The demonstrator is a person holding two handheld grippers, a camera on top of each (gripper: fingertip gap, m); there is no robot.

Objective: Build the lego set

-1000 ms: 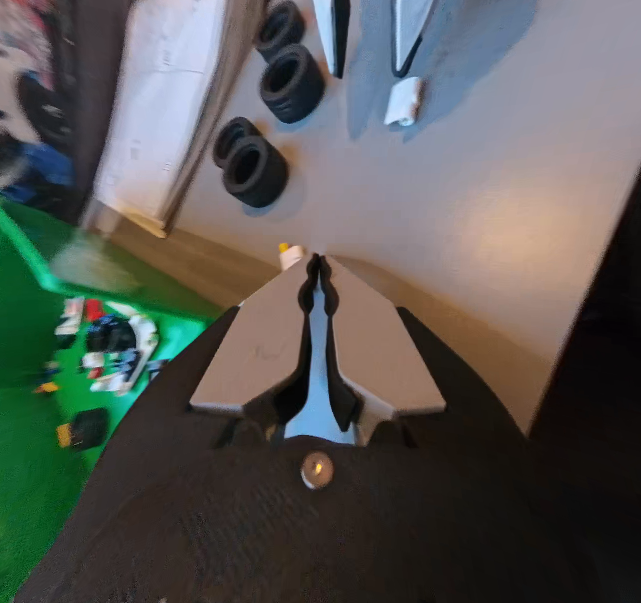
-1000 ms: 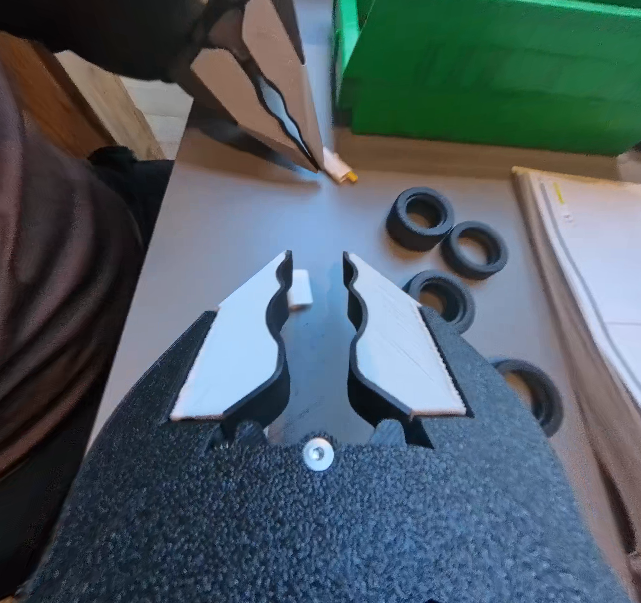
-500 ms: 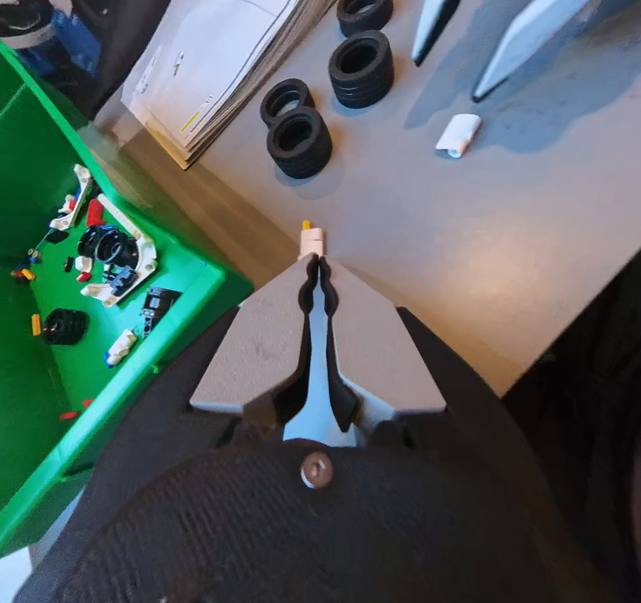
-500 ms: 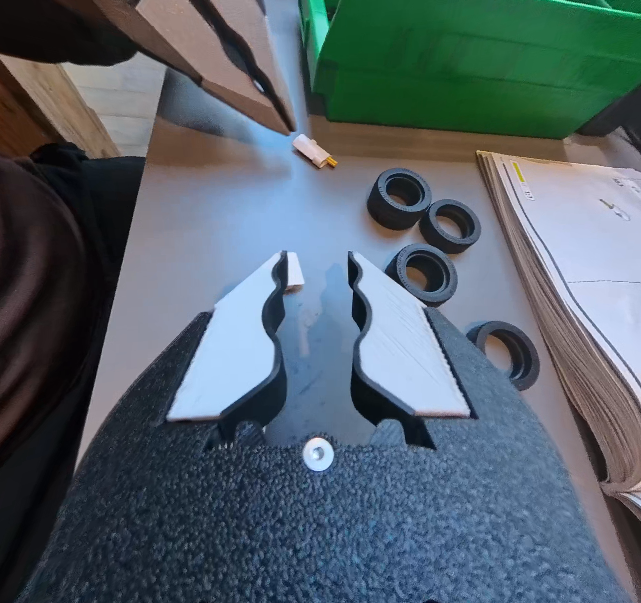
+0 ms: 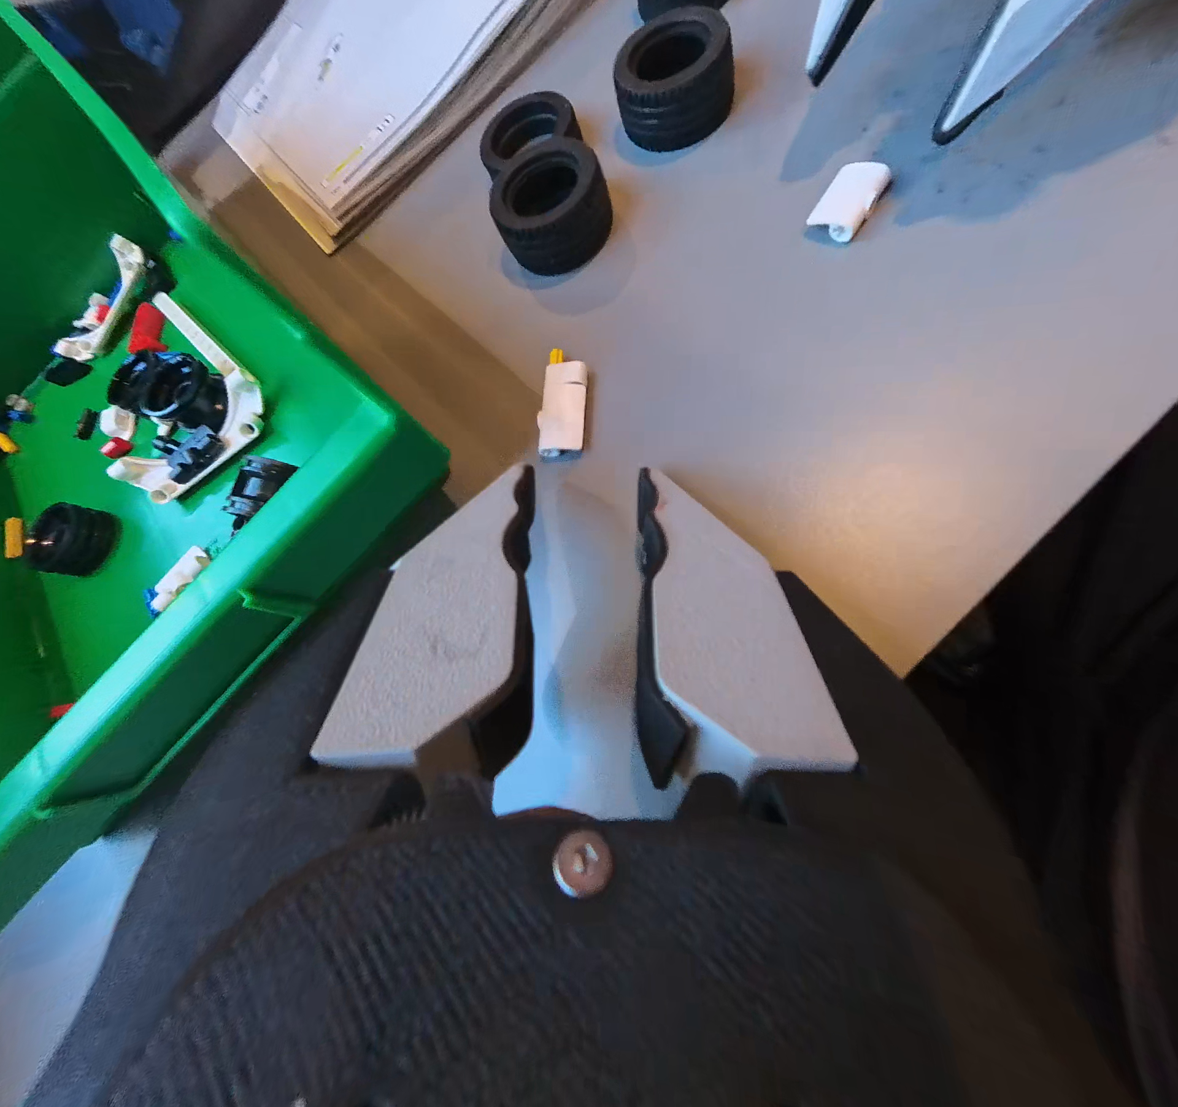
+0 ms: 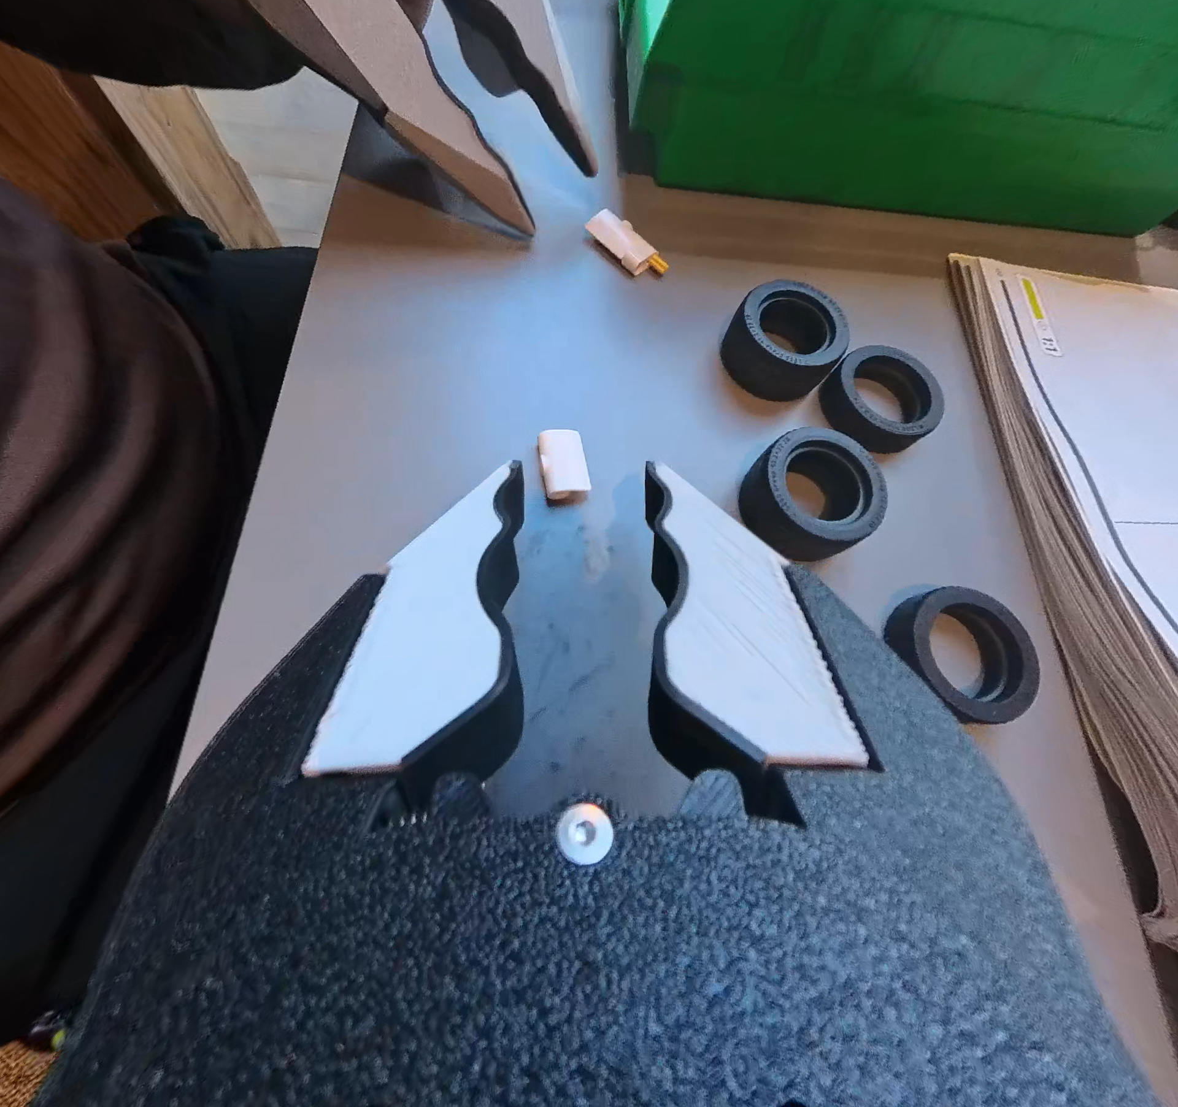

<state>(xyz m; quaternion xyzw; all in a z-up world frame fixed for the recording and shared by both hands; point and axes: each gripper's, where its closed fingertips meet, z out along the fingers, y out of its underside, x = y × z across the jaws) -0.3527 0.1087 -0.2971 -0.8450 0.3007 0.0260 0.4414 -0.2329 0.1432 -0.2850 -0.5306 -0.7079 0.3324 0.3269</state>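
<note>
Hovering over the grey desk (image 5: pixel 797 375), my left gripper (image 5: pixel 581 471) has its jaws parted and nothing between them. Just ahead of its tips lies a small white lego piece with a yellow pin (image 5: pixel 562 404) sticking out of its far end; it rests flat on the desk, apart from the fingers. In the right wrist view the same piece (image 6: pixel 621 242) lies just beyond the left gripper's (image 6: pixel 561 200) tips, near the foot of the green bin (image 6: pixel 892 120).

My right gripper (image 6: pixel 581 471) is open too, empty, held low over the desk. A second white lego piece (image 6: pixel 562 461), short and rounded, lies close to its left fingertip, slightly inside the gap but touched by neither finger. From the left wrist view that piece (image 5: pixel 848 200) sits under the right gripper's (image 5: pixel 879 111) pointed tips.

Four black tyres (image 6: pixel 784 347) lie on the desk to the right of my right gripper, three close together and one (image 6: pixel 962 653) a little apart, nearer to me. Beside them is a thick stack of instruction pages (image 6: pixel 1083 439).

The green bin (image 5: pixel 287 388) stands on the desk's far edge to my left, holding loose parts (image 5: pixel 172 401): white, black, red, yellow and blue pieces, with another small black tyre (image 5: pixel 70 538) among them.
</note>
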